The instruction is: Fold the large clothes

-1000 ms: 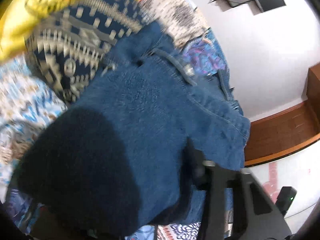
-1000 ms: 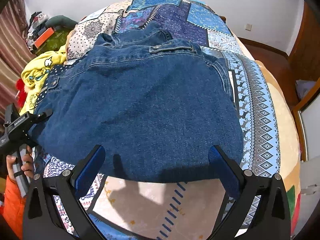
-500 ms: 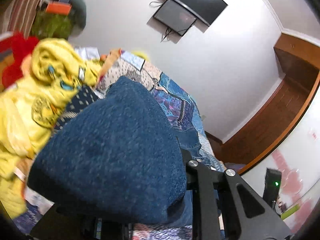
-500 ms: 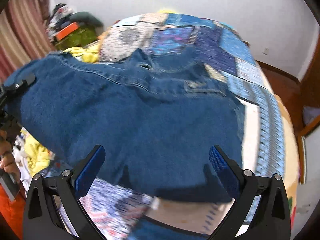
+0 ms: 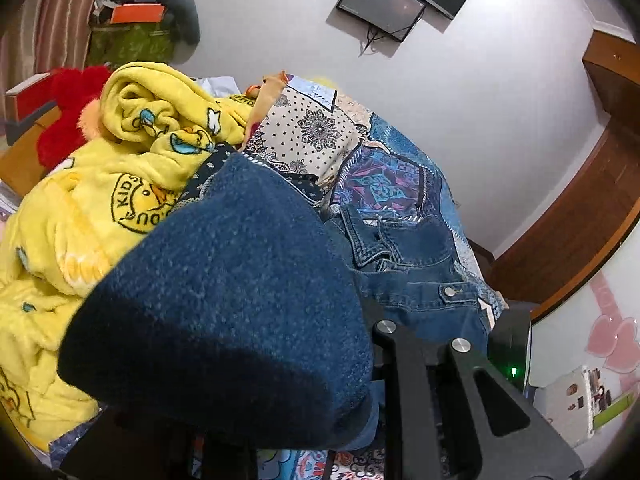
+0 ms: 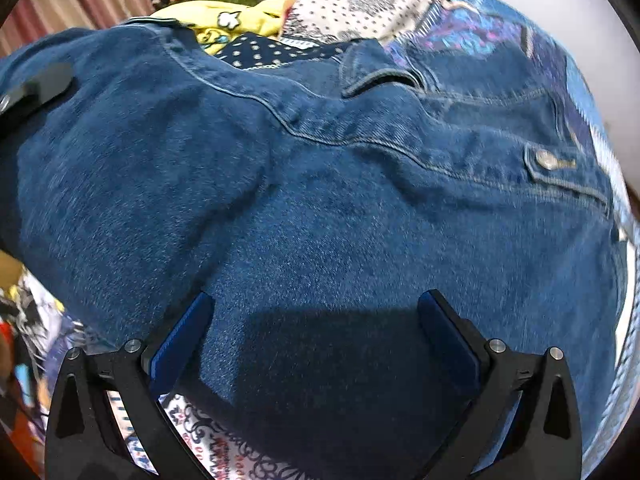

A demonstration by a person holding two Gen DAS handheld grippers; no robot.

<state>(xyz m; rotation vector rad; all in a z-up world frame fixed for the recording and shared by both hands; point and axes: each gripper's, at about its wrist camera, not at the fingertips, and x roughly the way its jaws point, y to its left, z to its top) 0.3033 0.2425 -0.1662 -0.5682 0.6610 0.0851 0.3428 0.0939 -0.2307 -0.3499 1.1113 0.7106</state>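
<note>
This is a bedroom in somebody's home. A bed under a patchwork quilt [image 5: 384,168] of blue, purple and cream prints stretches ahead of the left gripper, and clothes are heaped on it: a denim jacket [image 6: 360,208] spread close in front, and a fuzzy yellow cartoon-print garment [image 5: 80,216] off to the left. Further left sits something red and plush [image 5: 68,108], with a cluttered pile of belongings [image 5: 140,28] against striped curtains [image 5: 52,20] behind it. High up ahead, a dark flat screen [image 5: 380,4] hangs on the white wall, and wooden furniture [image 5: 592,208] stands to the right.
</note>
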